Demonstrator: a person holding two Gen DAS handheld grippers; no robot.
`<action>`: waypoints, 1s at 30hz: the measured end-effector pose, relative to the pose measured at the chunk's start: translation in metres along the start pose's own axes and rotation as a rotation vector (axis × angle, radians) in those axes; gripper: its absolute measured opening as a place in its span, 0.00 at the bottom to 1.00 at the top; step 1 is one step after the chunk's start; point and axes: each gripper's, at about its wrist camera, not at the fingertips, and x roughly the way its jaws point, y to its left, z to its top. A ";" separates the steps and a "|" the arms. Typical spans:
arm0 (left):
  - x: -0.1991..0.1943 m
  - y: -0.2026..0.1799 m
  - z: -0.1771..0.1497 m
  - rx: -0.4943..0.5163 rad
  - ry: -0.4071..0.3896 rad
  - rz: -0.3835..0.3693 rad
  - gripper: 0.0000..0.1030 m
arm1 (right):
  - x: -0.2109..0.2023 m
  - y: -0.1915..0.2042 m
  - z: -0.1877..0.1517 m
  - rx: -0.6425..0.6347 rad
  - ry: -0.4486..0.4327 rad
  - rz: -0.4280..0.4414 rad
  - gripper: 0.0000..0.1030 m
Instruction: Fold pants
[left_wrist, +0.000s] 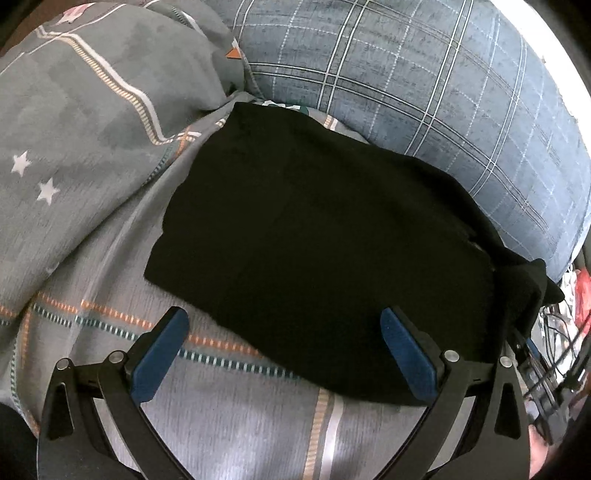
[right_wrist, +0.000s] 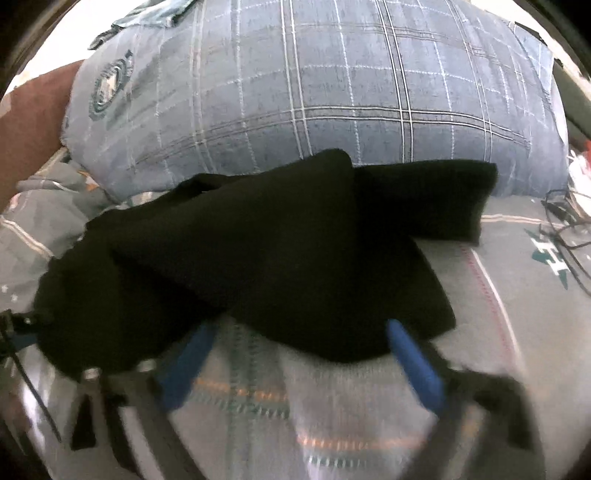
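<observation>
Blur, black fabric and frame edges hide much here.
Right wrist view: right gripper (right_wrist: 299, 354) smeared by motion blur, pad edges soft; whether the pants (right_wrist: 258, 251) touch its pads can't be told. Pants are flat black, fold layers unreadable in both views. Left wrist view: pants' right end runs behind the gripper frame; cables (left_wrist: 554, 332) at the right edge cut off, tangled, unidentifiable. Plaid pillow (left_wrist: 406, 74) cropped at top.

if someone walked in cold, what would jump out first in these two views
The black pants dominate, a dark heap lying on the grey striped bedsheet, partly folded, with one flap laid over the rest. Behind them bulges a big blue plaid pillow. Low in each view, blue-padded jaws stand open at the cloth's near edge: left gripper, right gripper.
</observation>
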 end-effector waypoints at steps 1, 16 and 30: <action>0.001 0.000 0.001 0.001 -0.003 -0.002 0.99 | 0.001 -0.003 0.002 0.003 -0.005 -0.009 0.48; -0.059 0.009 -0.009 0.122 -0.038 -0.090 0.14 | -0.108 -0.073 -0.012 0.021 -0.060 0.031 0.08; -0.049 0.031 -0.036 0.110 0.034 -0.016 0.18 | -0.135 -0.119 -0.057 0.081 0.085 0.115 0.59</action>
